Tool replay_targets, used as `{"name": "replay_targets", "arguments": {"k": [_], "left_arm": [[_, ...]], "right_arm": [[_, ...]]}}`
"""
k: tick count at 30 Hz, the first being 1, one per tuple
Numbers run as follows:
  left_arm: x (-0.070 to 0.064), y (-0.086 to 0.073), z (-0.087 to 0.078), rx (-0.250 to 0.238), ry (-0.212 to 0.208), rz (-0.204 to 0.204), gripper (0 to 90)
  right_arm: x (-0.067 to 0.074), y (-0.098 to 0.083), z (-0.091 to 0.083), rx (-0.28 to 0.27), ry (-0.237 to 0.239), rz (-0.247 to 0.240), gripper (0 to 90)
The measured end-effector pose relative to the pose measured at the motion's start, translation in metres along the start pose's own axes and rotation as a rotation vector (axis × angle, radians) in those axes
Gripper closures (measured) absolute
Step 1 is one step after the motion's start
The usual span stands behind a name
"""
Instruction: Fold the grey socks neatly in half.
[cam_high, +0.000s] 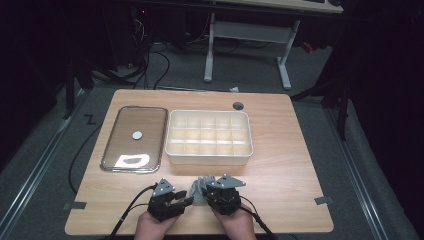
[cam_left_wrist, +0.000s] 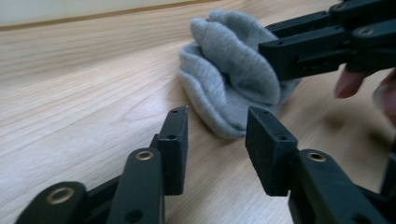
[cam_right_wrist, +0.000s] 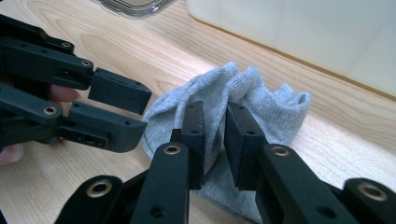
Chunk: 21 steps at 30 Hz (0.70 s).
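A crumpled grey sock (cam_high: 199, 189) lies near the table's front edge between my two grippers. My right gripper (cam_right_wrist: 215, 121) pinches a raised fold of the sock (cam_right_wrist: 266, 107) between its pads, shut on it. In the left gripper view its fingers (cam_left_wrist: 299, 51) press into the sock (cam_left_wrist: 229, 70) from the upper right. My left gripper (cam_left_wrist: 215, 123) stands open just short of the sock's near edge, with nothing between its pads. From above, the left gripper (cam_high: 186, 200) sits to the sock's left and the right gripper (cam_high: 207, 185) to its right.
A white box (cam_high: 208, 156) with several compartments stands just behind the sock. To its left lies a clear lid (cam_high: 134, 137) with a small white disc on it. A round cable hole (cam_high: 238, 105) sits at the table's far edge.
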<state>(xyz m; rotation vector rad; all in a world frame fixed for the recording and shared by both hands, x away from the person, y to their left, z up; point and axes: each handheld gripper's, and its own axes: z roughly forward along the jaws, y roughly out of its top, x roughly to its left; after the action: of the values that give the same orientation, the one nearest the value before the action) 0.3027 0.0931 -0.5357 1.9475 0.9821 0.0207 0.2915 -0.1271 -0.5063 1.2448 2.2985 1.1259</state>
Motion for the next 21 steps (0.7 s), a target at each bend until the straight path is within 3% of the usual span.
{"name": "replay_targets", "arguments": {"k": [6, 12, 17, 19, 20, 21], "left_arm": [[0.003, 0.001, 0.002, 0.010, -0.007, -0.020, 81.7], [0.001, 0.001, 0.003, 0.017, 0.007, -0.010, 87.2], [0.001, 0.001, 0.001, 0.006, 0.006, -0.001, 82.7], [-0.002, 0.003, -0.002, -0.018, 0.028, 0.023, 74.5], [-0.004, 0.008, -0.001, -0.029, 0.064, 0.056, 72.2], [-0.004, 0.008, -0.001, -0.029, 0.064, 0.056, 70.1]], "right_arm": [[0.002, 0.002, 0.006, 0.006, -0.002, -0.025, 78.1], [0.007, 0.005, 0.013, 0.030, 0.001, -0.072, 86.2], [0.009, 0.008, 0.015, 0.034, -0.004, -0.082, 86.2], [0.009, 0.008, 0.015, 0.034, -0.005, -0.085, 86.1], [0.009, 0.007, 0.016, 0.041, -0.003, -0.085, 86.1], [0.009, 0.007, 0.016, 0.041, -0.003, -0.085, 86.1]]}}
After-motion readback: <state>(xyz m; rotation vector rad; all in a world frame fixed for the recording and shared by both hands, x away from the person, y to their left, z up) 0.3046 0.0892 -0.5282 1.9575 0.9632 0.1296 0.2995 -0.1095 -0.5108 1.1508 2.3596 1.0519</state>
